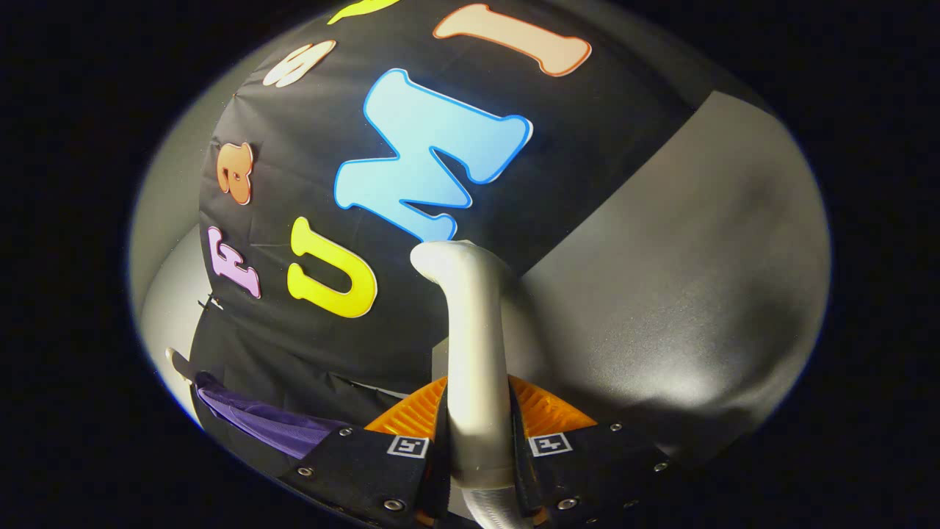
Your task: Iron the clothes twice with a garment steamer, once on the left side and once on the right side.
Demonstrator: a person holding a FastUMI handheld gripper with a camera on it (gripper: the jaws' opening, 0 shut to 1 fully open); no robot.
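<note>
Two fingers [433, 441] of the gripper [477, 441] press from either side on the handle of the garment steamer [474, 345], pinching it between their ribbed pads; the pale, smooth handle stands up between them and runs ahead, bending over into a rounded end well beyond the fingertips; a ribbed hose [493, 510] shows at its base, low between the fingers; beyond the steamer hangs the booth's black cloth wall [308, 132], with a grey wall panel [683, 279] beside it on the right; low to the left of the fingers a purple garment [264, 422] lies in folds against the foot of the black cloth, well apart from the steamer's head; whether it hangs or lies flat cannot be told
</note>
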